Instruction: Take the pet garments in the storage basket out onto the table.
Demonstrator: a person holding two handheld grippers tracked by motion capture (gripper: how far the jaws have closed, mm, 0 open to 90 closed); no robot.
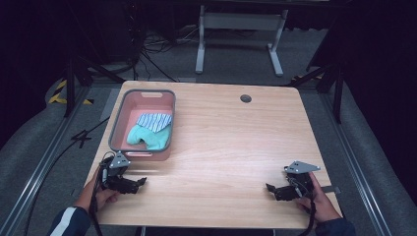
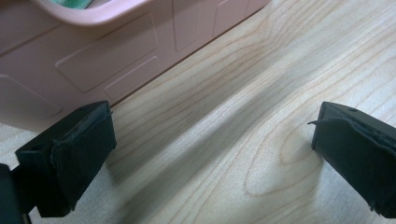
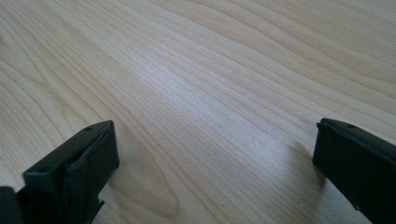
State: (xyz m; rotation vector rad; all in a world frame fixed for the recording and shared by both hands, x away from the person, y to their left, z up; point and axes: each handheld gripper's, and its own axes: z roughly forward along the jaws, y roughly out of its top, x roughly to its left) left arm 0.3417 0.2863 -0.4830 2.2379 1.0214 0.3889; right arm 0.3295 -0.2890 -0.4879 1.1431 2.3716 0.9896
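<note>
- Left gripper [image 1: 140, 182] rests low at about 7 o'clock on the wooden table [image 1: 236, 147], held in the person's left hand [image 1: 101, 195]; a dark sleeve with a pale stripe [image 1: 66, 221] shows at the bottom edge.
- Its jaws stand released, wide apart, with bare wood grain between them (clear in the left gripper view [image 2: 212, 154], nothing pinched).
- Pink plastic basin [image 1: 142, 147] sits just beyond the left gripper, toward 10 o'clock on the table; its near wall [image 2: 93, 60] shows at the upper left of the left gripper view, close to the left jaw but apart from it.
- Inside the basin: a teal sock [image 1: 147, 136] toward the near end, and a blue-and-white striped cloth [image 1: 154, 121] lying just behind it, the two touching or overlapping (cannot tell which lies on top).
- Right gripper [image 1: 271, 189] is at about 5 o'clock on the table, held in the right hand [image 1: 319, 201], well apart from the basin.
- Its jaws too are released, spread wide over bare tabletop [image 3: 210, 116]; nothing between them.
- Both grippers point inward, toward each other across the near edge.
- A small dark round grommet [image 1: 246, 98] sits in the tabletop near 1 o'clock.
- Beyond the table: grey floor, a white frame's legs [image 1: 236, 39], loose black cables [image 1: 157, 49].
</note>
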